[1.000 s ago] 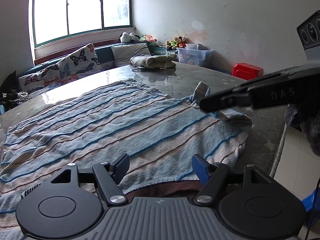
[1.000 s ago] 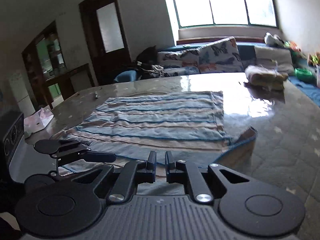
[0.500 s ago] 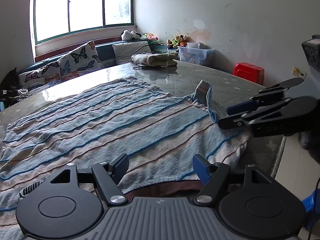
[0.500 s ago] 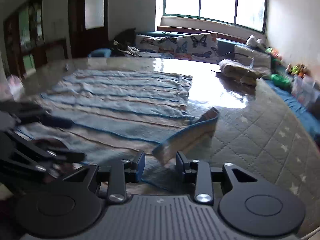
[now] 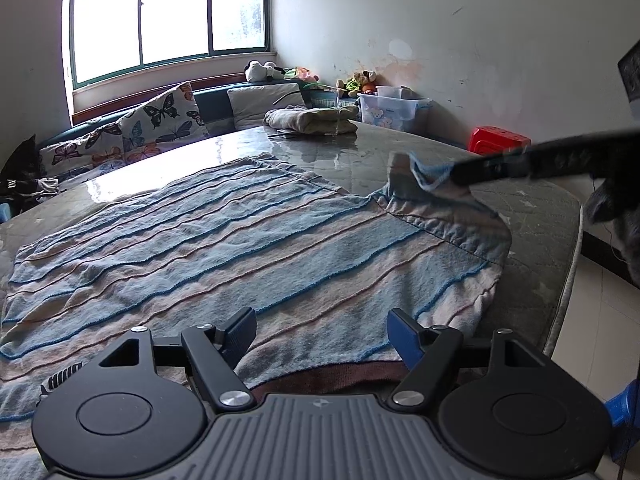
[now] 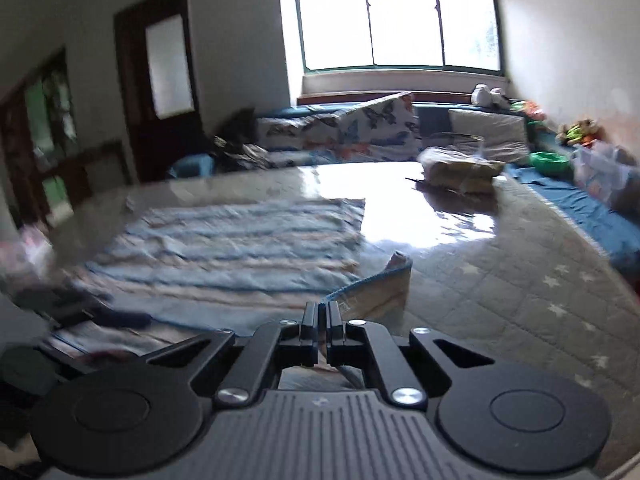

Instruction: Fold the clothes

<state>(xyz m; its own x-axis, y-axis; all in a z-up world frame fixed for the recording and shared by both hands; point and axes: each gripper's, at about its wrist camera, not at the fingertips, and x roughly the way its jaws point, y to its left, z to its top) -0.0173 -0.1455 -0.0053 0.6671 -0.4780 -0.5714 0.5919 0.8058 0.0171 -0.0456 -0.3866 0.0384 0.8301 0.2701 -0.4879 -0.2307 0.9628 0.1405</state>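
A blue, white and brown striped garment (image 5: pixel 224 240) lies spread flat on the grey quilted table (image 5: pixel 532 208). My left gripper (image 5: pixel 322 330) is open and empty, low over the garment's near hem. My right gripper (image 6: pixel 321 314) is shut on the garment's right corner (image 6: pixel 380 296) and holds it lifted off the table. In the left wrist view the right gripper (image 5: pixel 460 176) comes in from the right with that corner (image 5: pixel 428 176) pinched and raised.
A folded beige garment (image 5: pixel 312 120) sits at the table's far side. Beyond it are a sofa with butterfly cushions (image 5: pixel 156 120), a clear storage bin (image 5: pixel 392 112) and a red stool (image 5: pixel 496 140). The table edge (image 5: pixel 568 280) runs along the right.
My right gripper opened half a second ago, then shut on the garment's right corner and lifted it. My left gripper stayed open over the near hem.
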